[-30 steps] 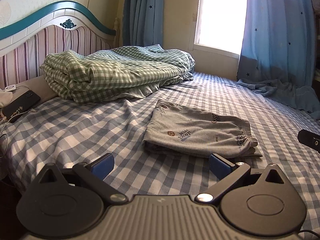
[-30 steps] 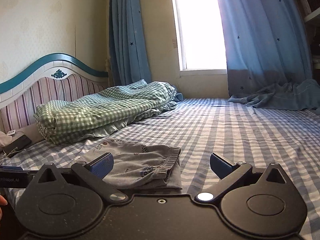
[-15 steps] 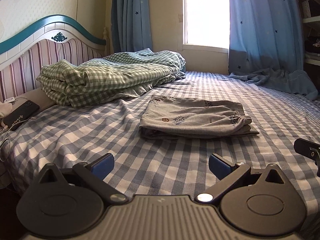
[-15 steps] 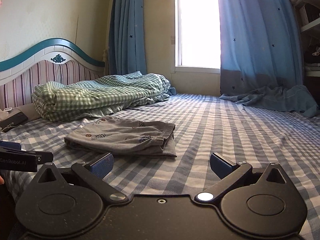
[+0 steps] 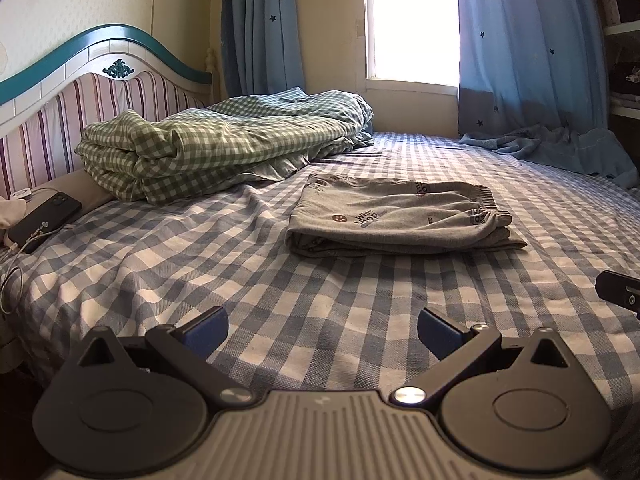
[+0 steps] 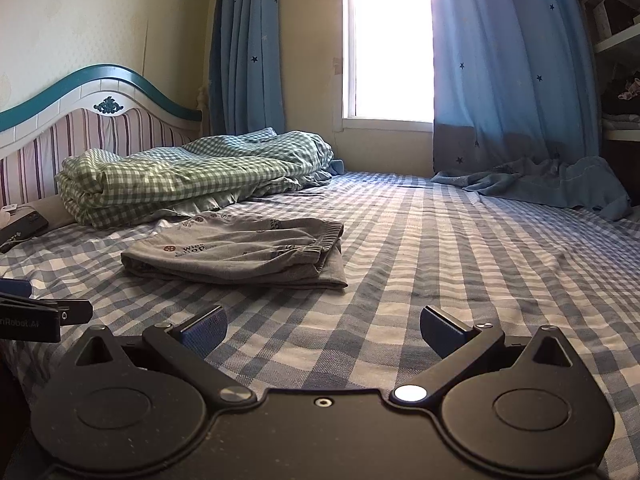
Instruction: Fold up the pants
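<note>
Grey printed pants (image 5: 396,216) lie folded in a flat stack on the blue checked bed sheet (image 5: 248,280); they also show in the right wrist view (image 6: 240,250). My left gripper (image 5: 322,330) is open and empty, low over the sheet, well short of the pants. My right gripper (image 6: 322,330) is open and empty, also back from the pants and to their right. The tip of the right gripper shows at the right edge of the left wrist view (image 5: 618,290), and the left gripper shows at the left edge of the right wrist view (image 6: 36,314).
A folded green checked quilt (image 5: 208,146) lies by the striped headboard (image 5: 80,92). A black phone (image 5: 44,218) with a cable rests at the far left. A blue cloth (image 5: 560,148) lies under the curtain by the window.
Both grippers have drawn back and dropped lower, away from the folded pants. The pants have stayed where they lie. Both grippers stayed open.
</note>
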Demonstrator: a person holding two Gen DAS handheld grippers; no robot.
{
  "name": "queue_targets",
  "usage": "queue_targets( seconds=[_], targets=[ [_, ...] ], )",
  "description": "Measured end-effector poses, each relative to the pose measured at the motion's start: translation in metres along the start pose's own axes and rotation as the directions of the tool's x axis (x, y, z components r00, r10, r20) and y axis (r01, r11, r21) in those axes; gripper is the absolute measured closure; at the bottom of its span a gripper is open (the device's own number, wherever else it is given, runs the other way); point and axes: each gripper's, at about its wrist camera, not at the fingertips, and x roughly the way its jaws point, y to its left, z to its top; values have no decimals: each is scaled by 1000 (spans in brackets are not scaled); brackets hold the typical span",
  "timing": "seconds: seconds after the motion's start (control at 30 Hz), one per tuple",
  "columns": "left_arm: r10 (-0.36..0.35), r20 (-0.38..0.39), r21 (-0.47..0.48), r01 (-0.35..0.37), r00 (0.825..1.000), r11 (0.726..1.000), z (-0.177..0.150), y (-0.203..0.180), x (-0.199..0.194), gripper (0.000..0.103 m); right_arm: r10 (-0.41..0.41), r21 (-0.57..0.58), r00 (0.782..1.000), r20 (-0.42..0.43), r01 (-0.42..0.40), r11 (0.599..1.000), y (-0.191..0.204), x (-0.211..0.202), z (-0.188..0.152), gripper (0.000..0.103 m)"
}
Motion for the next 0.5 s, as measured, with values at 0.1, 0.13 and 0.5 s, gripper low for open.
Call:
queue_targets(
  seconds=[0.1,0.13,0.5],
  targets=[
    [1,-2,-1,-1,1000,1000,-1,1,1,0,1,-5,1000,-6,-1,1000,1,1,0,1],
    [2,-1,-2,-2,1000,1000,-1,2,1,0,1,-6,1000,-7,-1,1000,1,1,0,1],
    [5,-9,2,-5,1000,1000,-3,3,4,0,-4,-1,1000,-18,4,1000,0,6,-2,1]
  ],
)
